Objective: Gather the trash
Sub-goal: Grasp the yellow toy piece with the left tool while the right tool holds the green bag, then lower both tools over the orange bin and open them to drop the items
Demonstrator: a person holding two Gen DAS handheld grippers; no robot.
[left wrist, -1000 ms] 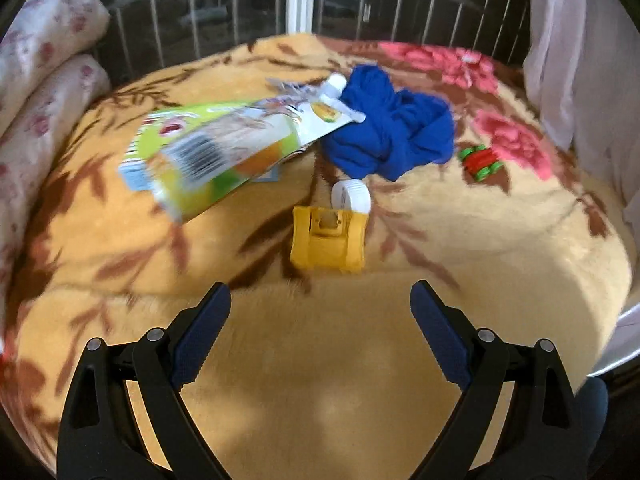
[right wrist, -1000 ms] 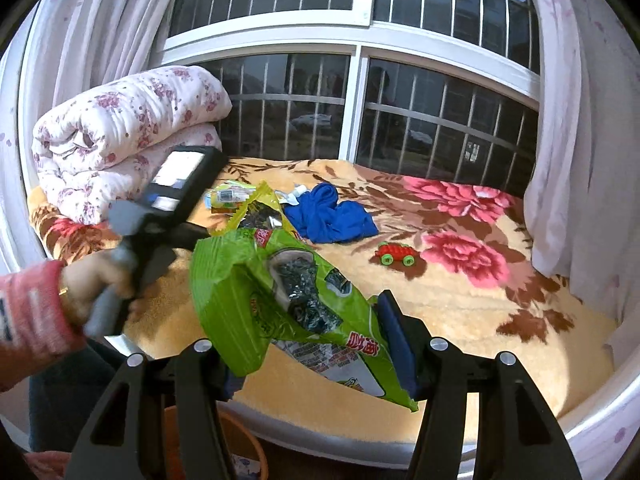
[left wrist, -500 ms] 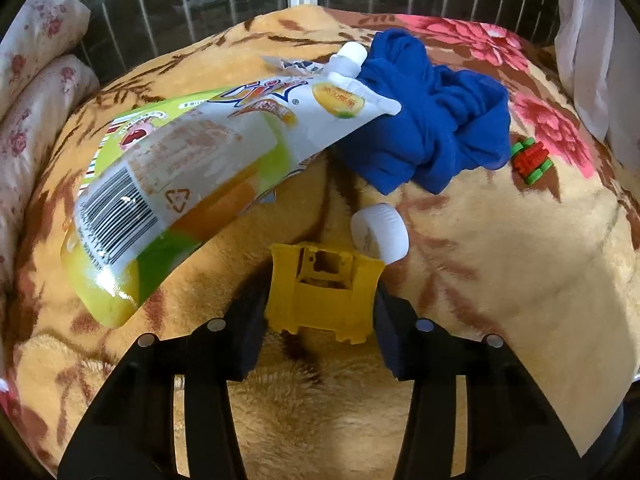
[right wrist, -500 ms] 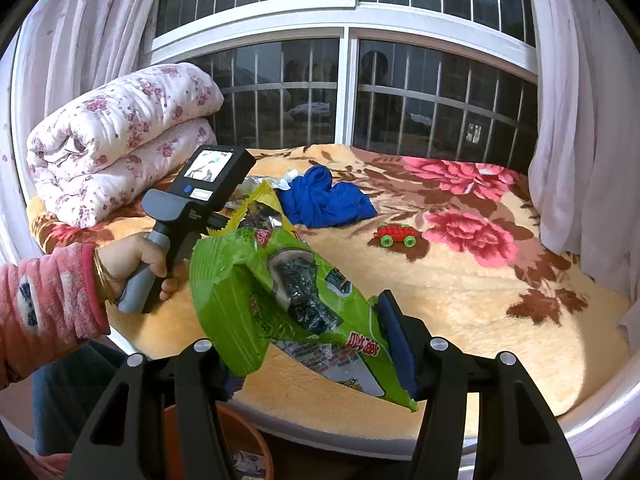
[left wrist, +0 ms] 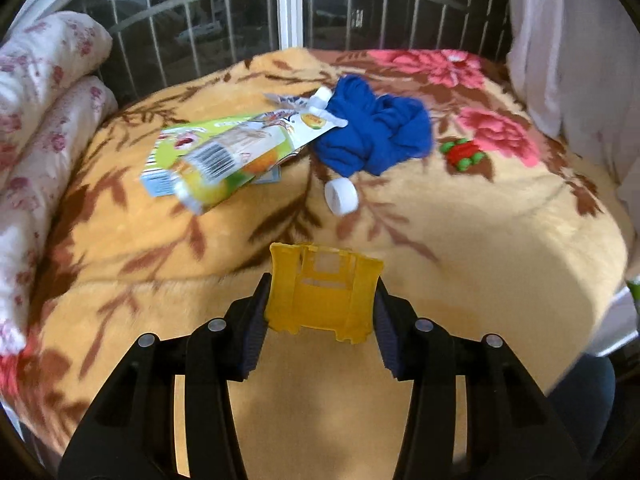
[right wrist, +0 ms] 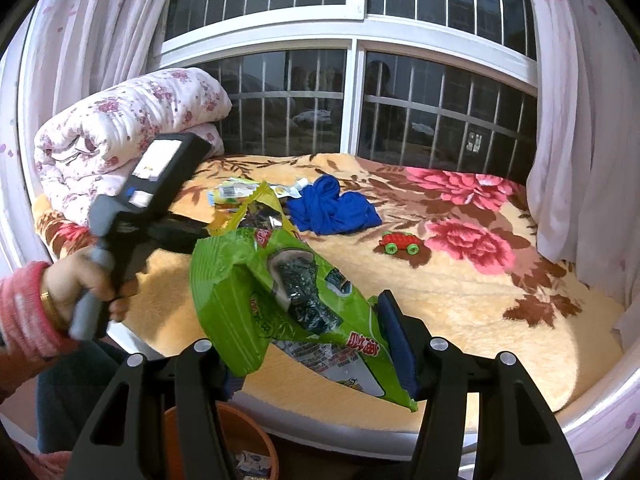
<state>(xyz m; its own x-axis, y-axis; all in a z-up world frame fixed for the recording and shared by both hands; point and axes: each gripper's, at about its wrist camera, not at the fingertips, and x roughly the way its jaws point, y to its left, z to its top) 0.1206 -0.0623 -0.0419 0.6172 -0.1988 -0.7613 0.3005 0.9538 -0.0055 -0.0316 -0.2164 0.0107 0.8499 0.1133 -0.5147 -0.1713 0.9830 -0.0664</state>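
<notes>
My left gripper (left wrist: 320, 300) is shut on a yellow plastic piece (left wrist: 322, 290) and holds it above the blanket. A green-and-white juice pouch (left wrist: 244, 152) lies on flat wrappers at the back left, and a white cap (left wrist: 341, 197) lies beside a blue cloth (left wrist: 374, 138). My right gripper (right wrist: 316, 320) is shut on a green snack bag (right wrist: 280, 296), held off the bed's front edge. The left gripper's body (right wrist: 148, 204) shows in the right wrist view, held by a hand.
An orange bin (right wrist: 248, 436) stands on the floor below the right gripper. A red-and-green toy car (right wrist: 399, 242) sits on the floral blanket (left wrist: 480, 240). A rolled floral quilt (right wrist: 120, 132) lies at the left, window bars behind, curtains (right wrist: 580, 120) at the right.
My left gripper closed on the yellow plastic piece and has lifted and pulled back with it. The right gripper keeps holding the green bag, almost still.
</notes>
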